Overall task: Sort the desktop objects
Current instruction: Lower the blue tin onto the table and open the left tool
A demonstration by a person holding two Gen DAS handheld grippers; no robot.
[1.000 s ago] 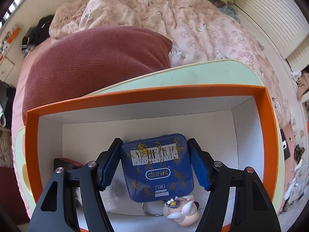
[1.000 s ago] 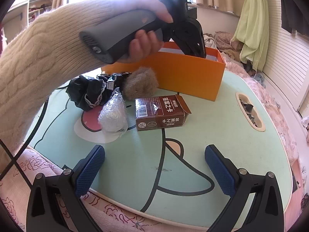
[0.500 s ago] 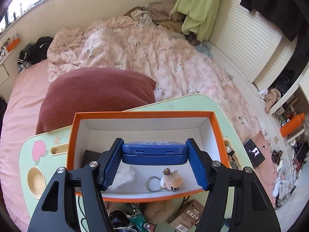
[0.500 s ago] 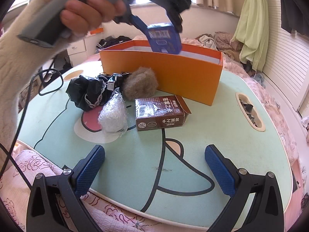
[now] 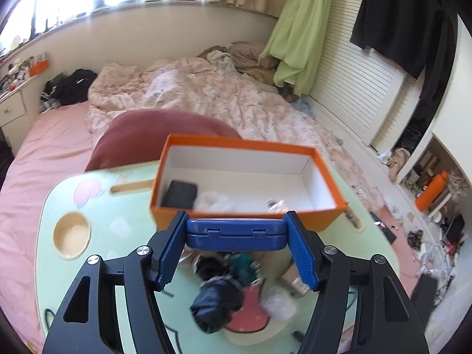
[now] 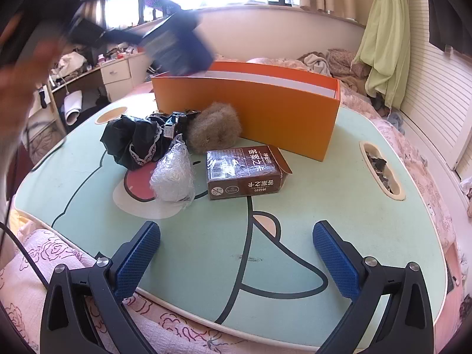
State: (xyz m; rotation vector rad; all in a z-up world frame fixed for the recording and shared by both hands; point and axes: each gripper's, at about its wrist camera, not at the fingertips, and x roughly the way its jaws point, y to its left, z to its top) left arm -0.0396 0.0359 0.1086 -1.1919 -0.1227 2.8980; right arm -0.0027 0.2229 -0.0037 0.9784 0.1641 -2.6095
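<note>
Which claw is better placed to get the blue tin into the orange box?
Left, probably. The left claw is already shut on the blue tin, raised near the orange box. The right claw is open and empty, low over the table's near edge.

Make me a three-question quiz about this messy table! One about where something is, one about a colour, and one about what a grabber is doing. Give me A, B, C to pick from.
1. Where is the brown carton?
A. inside the box
B. lying on the table in front of the box
C. on the bed

2. What colour is the outside of the box?
A. orange
B. purple
C. grey

3. What is the left gripper doing?
A. hanging open and empty
B. squeezing the fluffy ball
C. clamped on a blue tin

Answers:
1 B, it lies on the green table, outside the box.
2 A, its walls are orange outside.
3 C, both pads press the tin's ends.
</note>
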